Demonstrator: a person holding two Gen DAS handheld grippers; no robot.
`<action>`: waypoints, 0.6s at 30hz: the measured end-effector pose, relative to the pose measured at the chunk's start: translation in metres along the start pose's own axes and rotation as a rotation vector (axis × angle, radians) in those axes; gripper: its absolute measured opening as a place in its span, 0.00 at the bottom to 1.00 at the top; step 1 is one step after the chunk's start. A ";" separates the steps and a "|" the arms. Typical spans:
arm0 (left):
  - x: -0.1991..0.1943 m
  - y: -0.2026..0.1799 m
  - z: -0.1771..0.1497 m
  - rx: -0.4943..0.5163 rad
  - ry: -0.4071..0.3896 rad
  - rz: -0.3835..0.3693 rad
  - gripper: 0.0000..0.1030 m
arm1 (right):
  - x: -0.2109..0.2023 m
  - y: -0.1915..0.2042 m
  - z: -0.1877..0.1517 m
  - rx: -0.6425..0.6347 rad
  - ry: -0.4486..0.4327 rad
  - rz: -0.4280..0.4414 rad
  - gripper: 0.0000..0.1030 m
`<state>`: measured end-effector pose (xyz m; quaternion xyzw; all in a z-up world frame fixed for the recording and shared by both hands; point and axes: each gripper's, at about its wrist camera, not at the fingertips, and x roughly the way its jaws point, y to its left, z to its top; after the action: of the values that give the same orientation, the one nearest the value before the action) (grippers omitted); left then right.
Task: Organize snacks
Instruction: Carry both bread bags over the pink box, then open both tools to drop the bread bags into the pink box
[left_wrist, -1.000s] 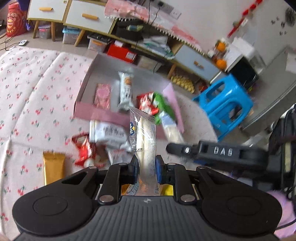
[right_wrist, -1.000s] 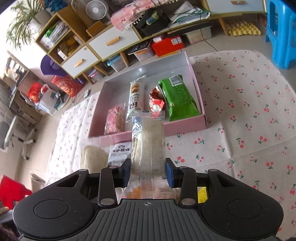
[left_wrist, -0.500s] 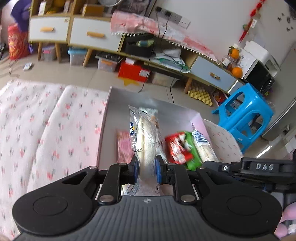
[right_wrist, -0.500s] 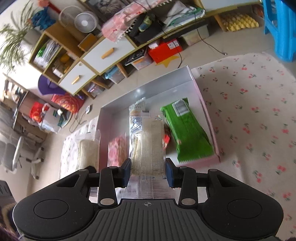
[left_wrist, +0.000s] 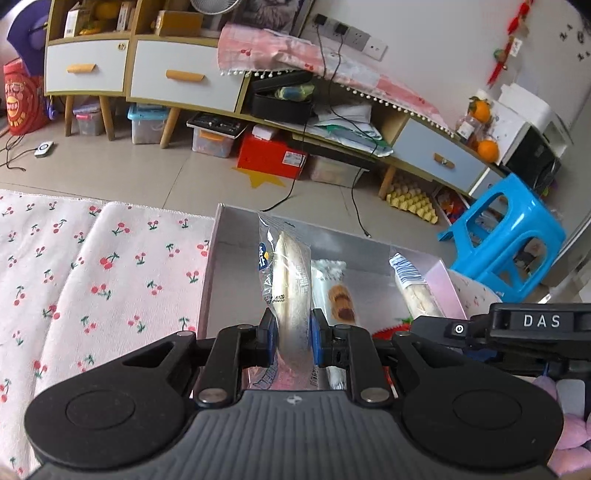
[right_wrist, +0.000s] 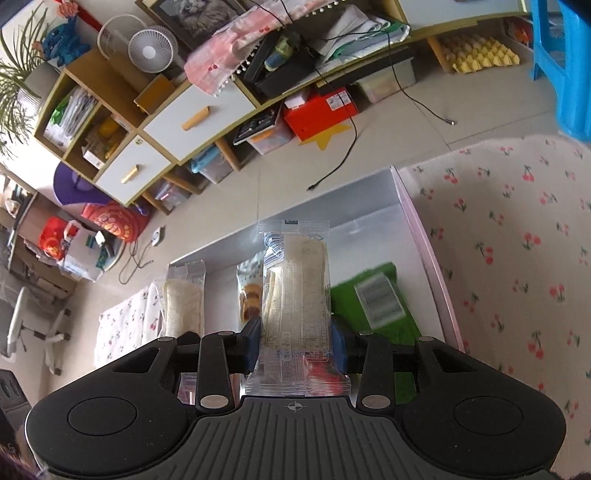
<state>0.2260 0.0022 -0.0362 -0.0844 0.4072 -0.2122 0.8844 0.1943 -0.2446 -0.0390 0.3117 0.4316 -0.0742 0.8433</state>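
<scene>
My left gripper (left_wrist: 293, 341) is shut on a clear-wrapped bread roll (left_wrist: 290, 280), held upright over the left part of the pink box (left_wrist: 207, 280). My right gripper (right_wrist: 294, 345) is shut on a clear-wrapped sandwich snack (right_wrist: 295, 291), hanging over the middle of the same box (right_wrist: 421, 236). Inside the box lie a cookie packet (left_wrist: 338, 295), a green packet (right_wrist: 373, 306) and something red (left_wrist: 388, 332). The right gripper's snack also shows at the right in the left wrist view (left_wrist: 412, 288). The left one's roll (right_wrist: 183, 302) appears at the left in the right wrist view.
The box sits on a cherry-print cloth (left_wrist: 92, 280) at its far edge, with tiled floor beyond. A blue plastic stool (left_wrist: 506, 236) stands to the right. A low cabinet with drawers (left_wrist: 184, 81), storage bins and a red box (left_wrist: 271, 155) line the wall.
Both grippers carried their snacks forward from the loose pile on the cloth to above the box. The box now fills the view below each snack.
</scene>
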 end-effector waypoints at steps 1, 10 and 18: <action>0.001 0.000 0.002 -0.001 0.001 -0.002 0.16 | 0.001 0.002 0.002 -0.006 -0.002 -0.002 0.36; 0.015 0.004 0.008 -0.007 0.028 -0.004 0.17 | 0.014 0.015 0.013 -0.054 -0.010 -0.046 0.36; 0.019 0.004 0.010 -0.005 0.015 0.007 0.37 | 0.018 0.015 0.016 -0.053 -0.009 -0.046 0.53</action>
<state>0.2458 -0.0027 -0.0437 -0.0836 0.4147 -0.2087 0.8818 0.2226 -0.2401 -0.0393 0.2790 0.4367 -0.0835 0.8512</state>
